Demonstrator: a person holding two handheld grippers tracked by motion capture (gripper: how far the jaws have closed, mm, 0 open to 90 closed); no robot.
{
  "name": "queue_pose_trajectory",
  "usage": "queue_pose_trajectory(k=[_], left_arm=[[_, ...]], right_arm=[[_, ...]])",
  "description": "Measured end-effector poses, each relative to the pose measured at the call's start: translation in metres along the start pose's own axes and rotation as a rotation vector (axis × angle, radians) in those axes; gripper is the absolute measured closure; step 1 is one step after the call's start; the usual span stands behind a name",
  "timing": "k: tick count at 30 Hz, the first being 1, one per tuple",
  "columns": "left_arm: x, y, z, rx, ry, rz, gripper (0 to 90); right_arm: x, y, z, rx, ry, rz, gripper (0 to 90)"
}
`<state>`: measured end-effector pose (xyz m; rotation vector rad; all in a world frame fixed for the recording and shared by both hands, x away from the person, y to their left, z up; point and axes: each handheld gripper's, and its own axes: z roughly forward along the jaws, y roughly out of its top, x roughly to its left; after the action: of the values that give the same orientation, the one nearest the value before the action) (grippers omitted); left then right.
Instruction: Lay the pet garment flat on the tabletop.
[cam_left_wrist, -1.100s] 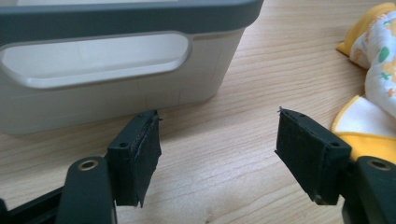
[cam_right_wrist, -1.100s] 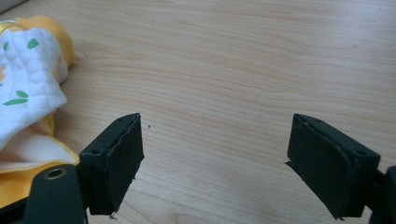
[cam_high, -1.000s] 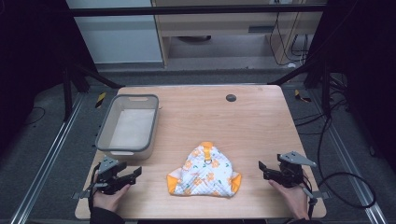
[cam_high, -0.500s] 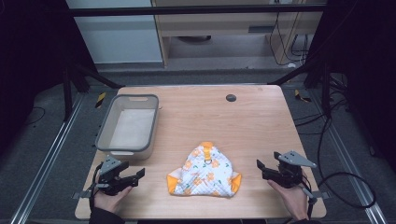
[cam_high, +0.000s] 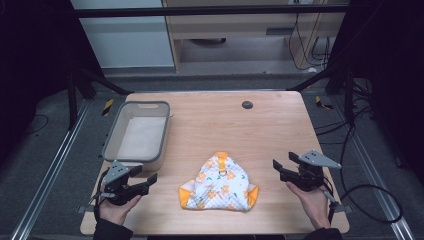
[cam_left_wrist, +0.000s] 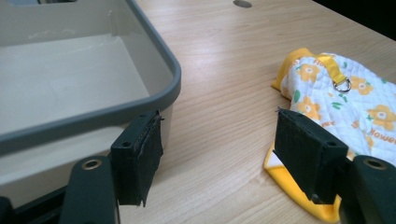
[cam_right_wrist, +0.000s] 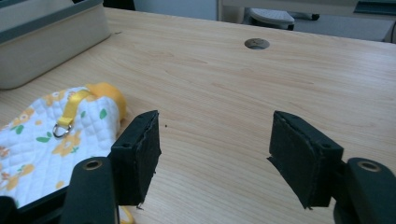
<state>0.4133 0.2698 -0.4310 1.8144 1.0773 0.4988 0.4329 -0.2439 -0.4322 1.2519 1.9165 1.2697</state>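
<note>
The left gripper view cuts off the grey tub (cam_left_wrist: 84, 70) at top and left; a jaw hides the quilted cloth's (cam_left_wrist: 345, 100) near corner there.

Flowered quilted cloth (cam_high: 219, 184) lies crumpled mid-table.

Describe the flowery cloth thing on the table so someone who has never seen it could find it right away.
On the light wooden table, look near the front edge, midway between the two grippers and right of the grey plastic bin. There lies a white quilted cloth item with orange flowers; its orange trim and yellow strap with a metal ring set it apart.
</note>
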Motion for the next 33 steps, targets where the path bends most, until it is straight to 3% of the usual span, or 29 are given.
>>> queue_pose_trajectory(k=[7, 10, 20, 28, 33], left_arm=[[-0.010, 0.016, 0.008, -0.038, -0.042, 0.023, 33.5], [-0.015, 0.022, 0.013, -0.035, -0.044, 0.028, 34.0], [-0.028, 0.038, 0.044, -0.020, -0.065, 0.052, 33.9], [-0.035, 0.045, 0.064, -0.013, -0.076, 0.059, 35.3], [-0.040, 0.042, 0.084, 0.029, -0.095, 0.084, 38.2]], right_arm=[[0.010, 0.008, 0.008, 0.004, 0.040, -0.008, 34.0], [0.014, 0.011, 0.012, -0.003, 0.058, 0.002, 32.7], [0.025, 0.028, 0.032, 0.013, 0.095, -0.033, 32.8], [0.033, 0.024, 0.047, 0.038, 0.128, -0.050, 33.7], [0.037, 0.016, 0.055, 0.080, 0.149, -0.070, 35.9]])
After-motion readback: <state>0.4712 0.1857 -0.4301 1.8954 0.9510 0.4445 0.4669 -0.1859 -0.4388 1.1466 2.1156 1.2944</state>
